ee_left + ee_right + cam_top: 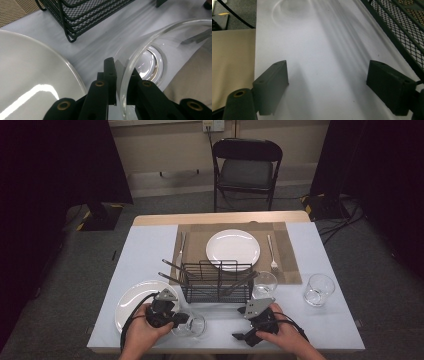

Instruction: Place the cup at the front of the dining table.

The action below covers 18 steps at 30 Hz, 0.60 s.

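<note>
White cloth covers the surface (150, 250). Up front, the left gripper (121, 75) pinches the rim of a glass (192, 325) beside a plate (131, 300), likely to lift it. The right gripper (327, 85) waits wide open, empty. Behind stands a rack (216, 281).

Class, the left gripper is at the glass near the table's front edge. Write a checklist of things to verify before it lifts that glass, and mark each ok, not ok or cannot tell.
1. Left gripper shut on the glass: one jaw inside the rim, one outside. Ok.
2. Glass empty, so nothing spills: clear base visible in the left gripper view. Ok.
3. Grip deep enough on the wall to hold: cannot tell.
4. White plate lies close beside the glass on the left; room to lift straight up. Ok.
5. Wire rack with its utensils stands just behind the glass; a forward swing could hit it. Not ok.
6. Right gripper open, holding nothing, off to the side. Ok.
</note>
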### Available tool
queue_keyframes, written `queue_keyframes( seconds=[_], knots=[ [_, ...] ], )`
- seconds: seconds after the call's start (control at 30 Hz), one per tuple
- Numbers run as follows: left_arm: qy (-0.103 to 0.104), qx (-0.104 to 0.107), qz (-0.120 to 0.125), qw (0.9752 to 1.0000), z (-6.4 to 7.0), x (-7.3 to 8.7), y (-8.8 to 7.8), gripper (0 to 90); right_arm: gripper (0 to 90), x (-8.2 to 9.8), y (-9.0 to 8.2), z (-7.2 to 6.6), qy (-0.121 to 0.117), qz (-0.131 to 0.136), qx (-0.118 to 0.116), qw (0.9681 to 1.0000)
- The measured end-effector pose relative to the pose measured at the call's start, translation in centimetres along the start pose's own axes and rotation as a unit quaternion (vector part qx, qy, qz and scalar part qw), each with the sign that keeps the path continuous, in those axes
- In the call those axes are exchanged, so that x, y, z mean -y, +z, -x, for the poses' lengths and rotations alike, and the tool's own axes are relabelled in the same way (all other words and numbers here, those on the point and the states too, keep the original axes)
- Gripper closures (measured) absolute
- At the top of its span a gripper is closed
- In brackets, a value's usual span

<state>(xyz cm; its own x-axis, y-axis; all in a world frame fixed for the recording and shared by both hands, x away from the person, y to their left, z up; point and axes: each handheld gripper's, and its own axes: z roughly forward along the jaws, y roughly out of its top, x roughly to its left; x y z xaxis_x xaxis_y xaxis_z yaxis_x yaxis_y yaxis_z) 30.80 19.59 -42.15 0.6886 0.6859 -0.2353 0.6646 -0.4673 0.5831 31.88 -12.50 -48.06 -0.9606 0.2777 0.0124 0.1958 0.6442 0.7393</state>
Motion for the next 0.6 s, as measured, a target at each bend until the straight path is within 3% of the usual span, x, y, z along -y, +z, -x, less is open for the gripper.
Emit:
queue_keyframes(
  seconds=[0.6],
  knots=[
    [-0.014, -0.022, 0.035, 0.9991, -1.6, 0.4, -3.3, 85.2, 16.1, 0.0, 0.0, 0.0, 0.000, 0.000, 0.000, 1.0000]
  ],
)
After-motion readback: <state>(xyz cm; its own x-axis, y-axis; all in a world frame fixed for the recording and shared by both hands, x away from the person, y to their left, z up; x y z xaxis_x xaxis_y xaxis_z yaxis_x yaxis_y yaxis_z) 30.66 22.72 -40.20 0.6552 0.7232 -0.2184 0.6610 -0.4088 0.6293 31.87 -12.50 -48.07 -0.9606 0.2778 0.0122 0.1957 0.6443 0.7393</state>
